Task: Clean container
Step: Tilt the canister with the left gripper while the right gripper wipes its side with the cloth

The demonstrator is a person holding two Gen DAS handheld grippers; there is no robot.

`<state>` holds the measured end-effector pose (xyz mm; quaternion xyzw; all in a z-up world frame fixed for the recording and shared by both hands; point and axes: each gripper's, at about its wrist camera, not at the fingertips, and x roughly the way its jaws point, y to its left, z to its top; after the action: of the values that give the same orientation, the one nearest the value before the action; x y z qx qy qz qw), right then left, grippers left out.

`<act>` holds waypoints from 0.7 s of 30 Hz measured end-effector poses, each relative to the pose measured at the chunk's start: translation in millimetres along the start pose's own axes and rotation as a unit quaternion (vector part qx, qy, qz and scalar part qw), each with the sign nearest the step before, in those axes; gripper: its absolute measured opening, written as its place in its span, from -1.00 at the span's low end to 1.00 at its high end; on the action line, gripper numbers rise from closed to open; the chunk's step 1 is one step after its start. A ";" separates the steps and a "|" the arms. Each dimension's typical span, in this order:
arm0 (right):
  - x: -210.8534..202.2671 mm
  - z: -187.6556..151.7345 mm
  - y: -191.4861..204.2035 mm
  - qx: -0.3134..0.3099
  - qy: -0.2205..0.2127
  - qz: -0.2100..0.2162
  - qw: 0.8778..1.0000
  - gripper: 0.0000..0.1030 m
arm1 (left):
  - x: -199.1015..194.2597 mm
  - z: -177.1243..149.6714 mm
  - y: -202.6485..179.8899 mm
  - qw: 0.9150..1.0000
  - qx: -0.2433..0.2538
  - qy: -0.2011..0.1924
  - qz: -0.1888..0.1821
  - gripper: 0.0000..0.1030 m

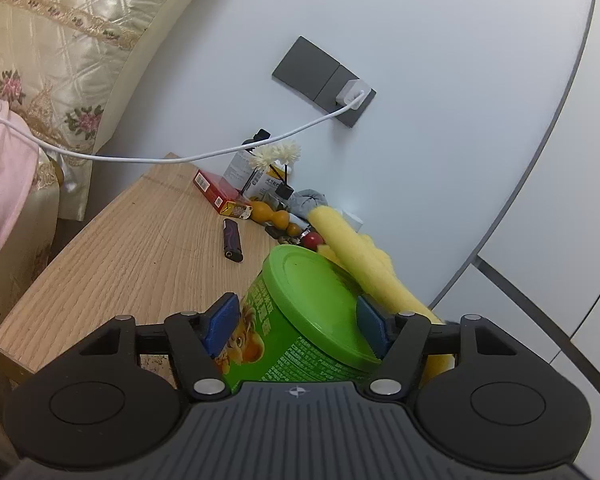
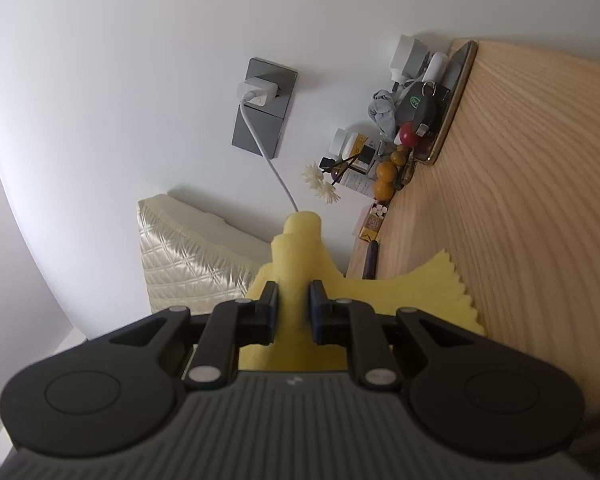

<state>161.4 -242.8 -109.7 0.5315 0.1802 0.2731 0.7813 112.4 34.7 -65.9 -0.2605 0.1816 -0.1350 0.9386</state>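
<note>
Blue-padded left tongs (image 1: 296, 322) clench a green can (image 1: 300, 320) by its sides at the bottom middle of the frame, its lid tipped toward the wall, above the wooden surface (image 1: 132, 256). Just right of the can a yellow cloth (image 1: 360, 252) touches its rim. Right tongs (image 2: 294, 304) pinch that bunched cloth (image 2: 296, 256). Beyond lie a lighter (image 1: 232, 240) and a red box (image 1: 216, 190); a white cable (image 1: 220, 150) runs to the wall plug (image 1: 352, 94).

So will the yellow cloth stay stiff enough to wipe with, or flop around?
Probably floppy: the yellow cloth bunches between the right gripper fingers, its loose edge drooping. It looks light and grippy, unlikely to slip.
</note>
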 end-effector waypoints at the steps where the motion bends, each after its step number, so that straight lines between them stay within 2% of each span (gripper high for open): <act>1: 5.8 2.2 -1.3 0.000 0.001 0.001 1.000 -0.67 | -0.2 -0.3 -0.1 1.000 0.001 -0.001 0.000 0.34; 7: 25.6 7.0 -10.1 0.027 0.007 0.014 0.999 -0.67 | -0.8 -2.6 -0.7 1.000 0.003 -0.007 0.000 0.34; 17: -6.3 6.0 -9.5 0.044 0.016 0.014 0.999 -0.66 | 0.2 -4.5 -2.1 1.000 0.010 -0.010 -0.002 0.35; 21: -5.8 5.7 -8.0 0.037 0.017 0.014 0.999 -0.66 | 1.8 -3.8 -3.3 1.000 0.012 -0.009 -0.001 0.35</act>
<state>161.9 -252.9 -115.1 0.5580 0.1957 0.2859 0.7541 111.9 29.8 -67.6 -0.2505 0.1715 -0.1358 0.9431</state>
